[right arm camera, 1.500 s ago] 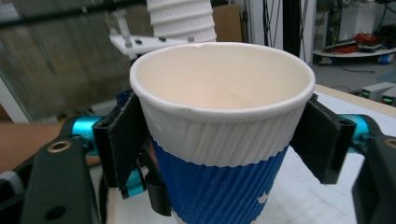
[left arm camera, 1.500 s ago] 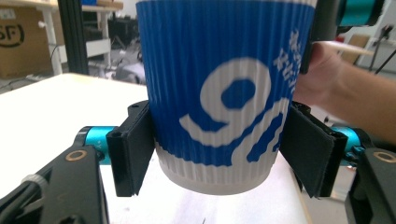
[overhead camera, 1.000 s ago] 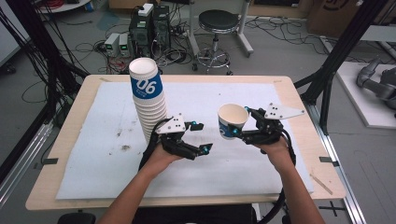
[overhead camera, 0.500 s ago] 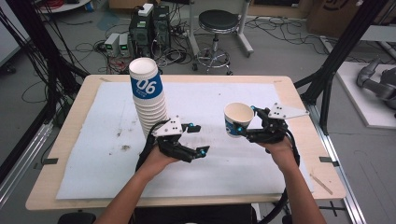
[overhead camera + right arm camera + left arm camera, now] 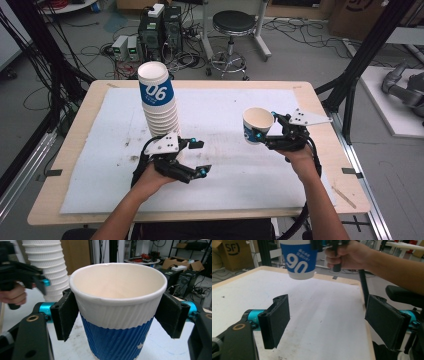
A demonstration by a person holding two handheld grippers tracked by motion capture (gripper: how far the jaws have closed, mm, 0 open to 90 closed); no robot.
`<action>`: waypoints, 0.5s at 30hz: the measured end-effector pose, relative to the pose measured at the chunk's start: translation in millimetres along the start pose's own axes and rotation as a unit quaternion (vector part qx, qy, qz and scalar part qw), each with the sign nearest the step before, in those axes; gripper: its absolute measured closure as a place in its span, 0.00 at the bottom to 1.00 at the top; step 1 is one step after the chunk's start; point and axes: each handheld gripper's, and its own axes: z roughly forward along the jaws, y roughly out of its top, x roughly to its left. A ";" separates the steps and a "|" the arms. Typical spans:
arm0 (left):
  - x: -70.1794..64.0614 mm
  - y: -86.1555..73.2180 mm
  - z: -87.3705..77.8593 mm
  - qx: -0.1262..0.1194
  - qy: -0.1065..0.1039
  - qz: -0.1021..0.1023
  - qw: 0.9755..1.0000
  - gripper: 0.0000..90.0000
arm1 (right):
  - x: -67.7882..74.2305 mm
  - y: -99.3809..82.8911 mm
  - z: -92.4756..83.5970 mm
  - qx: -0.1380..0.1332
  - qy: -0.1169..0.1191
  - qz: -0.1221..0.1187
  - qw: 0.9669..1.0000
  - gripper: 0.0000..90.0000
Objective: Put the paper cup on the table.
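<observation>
Item one: a single paper cup (image 5: 257,125), white above and blue below, upright and lifted clear of the table (image 5: 320,145), clamped at its ribbed sides between the jaws of the right gripper (image 5: 261,134) over the right part of the white mat (image 5: 235,115). Item two: the left gripper (image 5: 199,157), jaws spread wide with nothing between them, low over the mat just in front of the cup stack (image 5: 159,106). The stack stands upright on the mat's left half, well apart from the held cup.

cup (image 5: 117,315): white top, blue base | stack (image 5: 159,102): white, blue band
</observation>
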 end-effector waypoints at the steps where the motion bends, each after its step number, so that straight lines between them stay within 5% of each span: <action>1: -2.8 1.0 -4.7 -0.003 -0.002 -0.001 1.000 0.22 | -1.3 -0.3 0.0 0.001 0.001 0.003 1.000 0.27; 10: -17.0 2.3 -52.8 -0.020 0.009 0.001 1.000 0.22 | -5.0 -0.8 -3.2 0.003 -0.007 0.006 1.000 0.27; 15: -17.0 -5.3 -87.3 -0.036 0.039 0.000 0.999 0.22 | -9.6 -1.6 -0.8 0.003 -0.020 0.007 1.000 0.27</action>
